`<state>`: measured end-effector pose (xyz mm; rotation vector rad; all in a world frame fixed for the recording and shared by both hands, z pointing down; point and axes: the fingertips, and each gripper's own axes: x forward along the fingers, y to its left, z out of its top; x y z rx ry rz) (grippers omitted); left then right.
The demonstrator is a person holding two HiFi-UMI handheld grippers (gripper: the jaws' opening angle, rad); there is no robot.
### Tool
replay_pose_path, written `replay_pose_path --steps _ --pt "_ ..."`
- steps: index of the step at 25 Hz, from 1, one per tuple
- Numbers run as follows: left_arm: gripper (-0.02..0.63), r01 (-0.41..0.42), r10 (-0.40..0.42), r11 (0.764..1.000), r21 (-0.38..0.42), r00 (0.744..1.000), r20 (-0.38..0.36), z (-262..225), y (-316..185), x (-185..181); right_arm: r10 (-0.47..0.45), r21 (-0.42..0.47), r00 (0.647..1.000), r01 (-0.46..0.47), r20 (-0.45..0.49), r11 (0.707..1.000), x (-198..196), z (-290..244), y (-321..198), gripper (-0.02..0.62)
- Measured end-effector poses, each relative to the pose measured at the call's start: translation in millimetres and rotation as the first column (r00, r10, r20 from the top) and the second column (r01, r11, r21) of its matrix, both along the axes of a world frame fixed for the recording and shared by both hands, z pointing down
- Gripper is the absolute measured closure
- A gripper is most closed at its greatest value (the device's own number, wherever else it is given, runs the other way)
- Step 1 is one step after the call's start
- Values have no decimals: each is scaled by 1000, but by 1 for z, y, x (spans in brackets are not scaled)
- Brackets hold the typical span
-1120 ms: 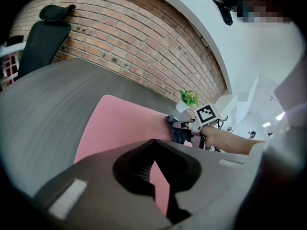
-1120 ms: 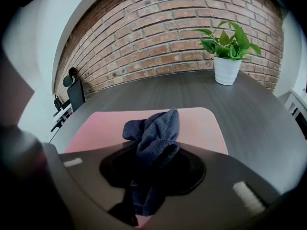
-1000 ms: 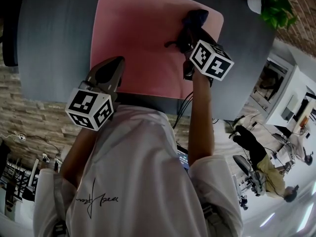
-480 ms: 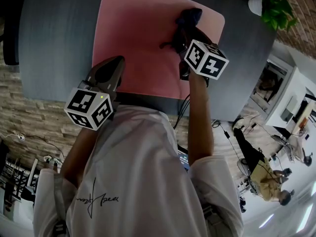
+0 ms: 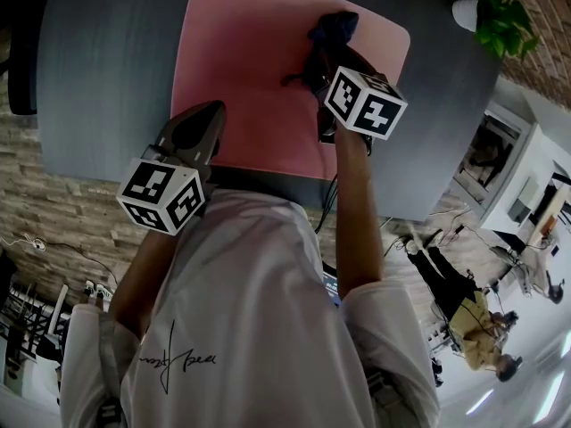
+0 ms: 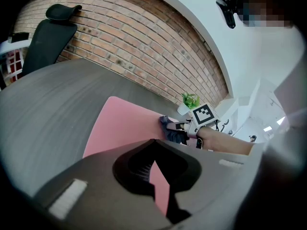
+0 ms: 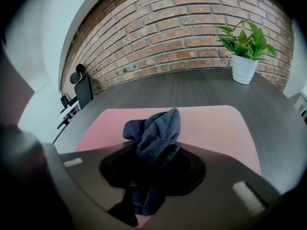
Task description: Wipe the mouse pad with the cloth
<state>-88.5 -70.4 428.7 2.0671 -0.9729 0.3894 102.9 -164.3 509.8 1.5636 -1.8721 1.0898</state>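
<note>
Slid left over the mouse pad (image 5: 250, 61): right tongs (image 5: 323, 65) clamped on cloth (image 5: 335, 25), bunched beyond the tips; left tongs (image 5: 201, 130) closed, empty, at near edge.

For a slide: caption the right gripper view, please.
Right gripper clamps a dark blue cloth over the pink mouse pad, potted plant beyond.

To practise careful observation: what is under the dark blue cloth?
The pink mouse pad lies under the cloth, which the right tool grips. The patch directly beneath it is covered and cannot be seen.
</note>
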Motion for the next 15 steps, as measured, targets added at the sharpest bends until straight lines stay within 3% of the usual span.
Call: replay_pose_path --steps 15 --pt "595 14 -15 999 -34 1000 -21 6 0 3 -41 -12 998 41 40 999 -35 2 -12 466"
